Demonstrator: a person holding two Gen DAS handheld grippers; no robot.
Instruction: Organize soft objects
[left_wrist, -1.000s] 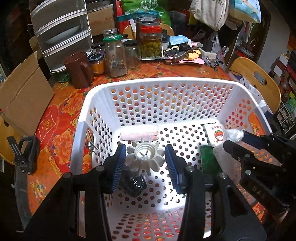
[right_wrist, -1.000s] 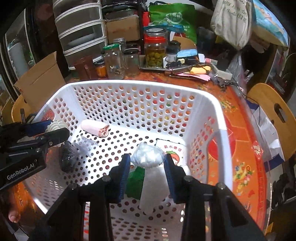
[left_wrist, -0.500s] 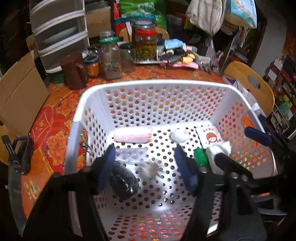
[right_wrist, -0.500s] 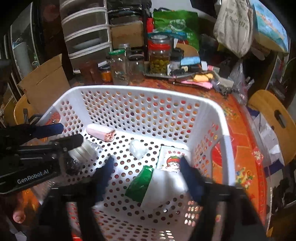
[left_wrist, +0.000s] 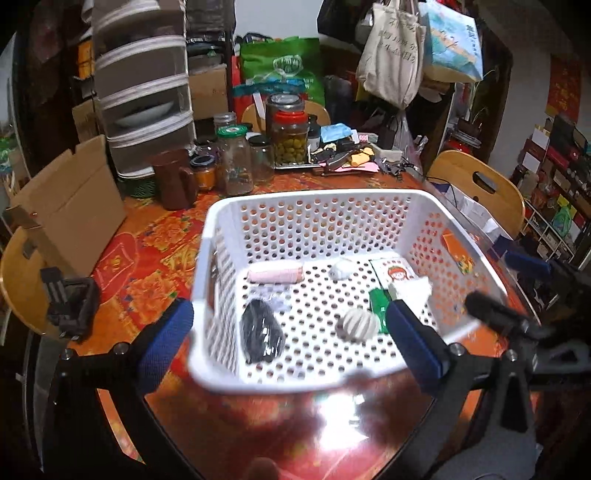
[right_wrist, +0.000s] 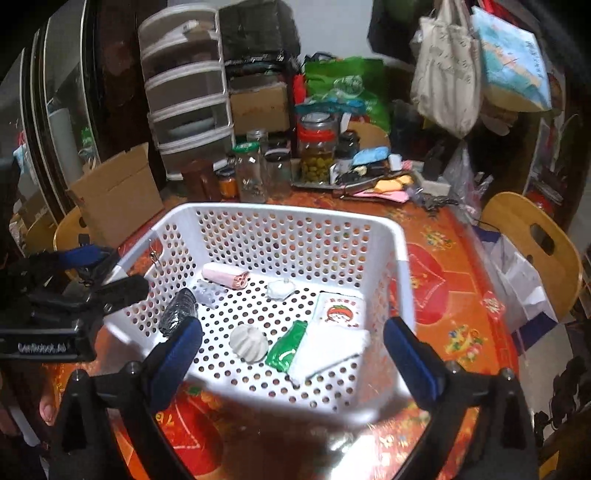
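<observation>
A white perforated basket (left_wrist: 321, 201) (right_wrist: 400, 258) stands on the red floral table. Inside lie a pink roll (left_wrist: 275, 272) (right_wrist: 225, 276), a black pouch (left_wrist: 261, 335) (right_wrist: 176, 312), a white ribbed soft ball (left_wrist: 357, 324) (right_wrist: 248, 343), a small white wad (left_wrist: 342, 268) (right_wrist: 280, 288), a green packet (left_wrist: 376, 304) (right_wrist: 287, 346), a white folded cloth (right_wrist: 328, 349) and a strawberry-print pack (left_wrist: 395, 271) (right_wrist: 341, 312). My left gripper (left_wrist: 291, 349) is open and empty in front of the basket. My right gripper (right_wrist: 295, 363) is open and empty at the basket's near rim.
Glass jars (left_wrist: 236, 160) (right_wrist: 251, 173), a brown mug (left_wrist: 173, 182), a cardboard box (left_wrist: 70, 210) (right_wrist: 118, 195) and stacked drawers (left_wrist: 144, 88) crowd the table's far side. Wooden chairs (left_wrist: 480, 184) (right_wrist: 535, 236) stand at the right. A black clamp (left_wrist: 70, 306) lies at the left edge.
Both grippers opened wide, let go of the ribbed ball and the white wad, and pulled back out of the basket. The released things now lie on the basket floor.
</observation>
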